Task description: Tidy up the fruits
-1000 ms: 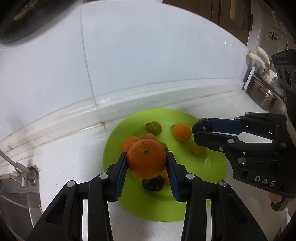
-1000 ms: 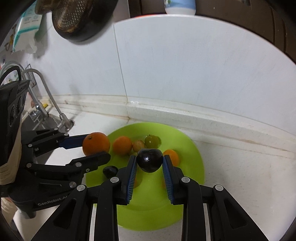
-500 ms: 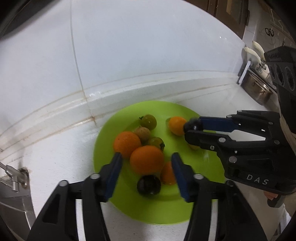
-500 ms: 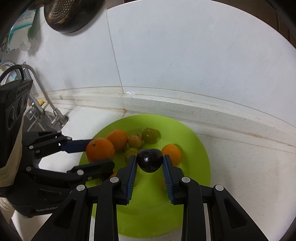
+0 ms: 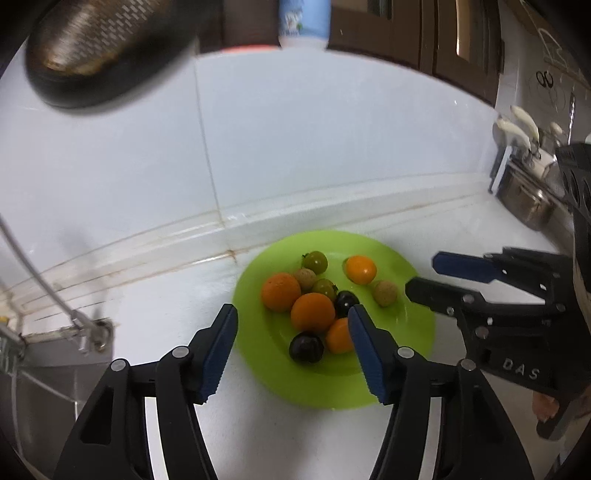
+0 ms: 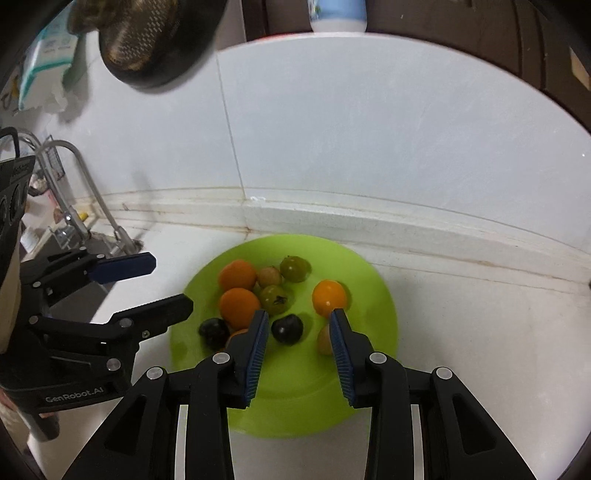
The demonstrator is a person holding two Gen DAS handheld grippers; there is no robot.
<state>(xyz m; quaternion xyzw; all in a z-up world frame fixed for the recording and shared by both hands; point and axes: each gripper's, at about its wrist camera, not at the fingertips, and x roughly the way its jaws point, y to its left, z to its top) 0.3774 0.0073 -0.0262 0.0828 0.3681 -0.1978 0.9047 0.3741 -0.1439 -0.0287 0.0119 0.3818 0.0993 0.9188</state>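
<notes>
A green plate [image 5: 332, 387] on the white counter holds several fruits. Among them are a large orange [image 5: 313, 312], a second orange [image 5: 280, 291], two dark plums [image 5: 306, 347] and green tomatoes [image 5: 316, 261]. My left gripper [image 5: 291, 314] hovers over the plate's near left side. Its jaws are opening and nothing is between the pads. My right gripper [image 6: 298, 314] is also opening. A dark plum [image 6: 287, 328] lies loose on the plate [image 6: 295, 417] below its pads, untouched. Each gripper shows in the other's view: the right gripper [image 5: 424, 273] and the left gripper [image 6: 170, 280].
A sink with a metal faucet [image 6: 88, 206] lies left of the plate. A steel pot [image 5: 524, 199] stands at the far right by the wall. A dark strainer [image 5: 103, 48] hangs on the white tiled wall above, with a bottle [image 5: 304, 22] on a shelf.
The left gripper let go of the large orange, which now lies on the plate, and drew back and up. The right gripper released the dark plum onto the plate.
</notes>
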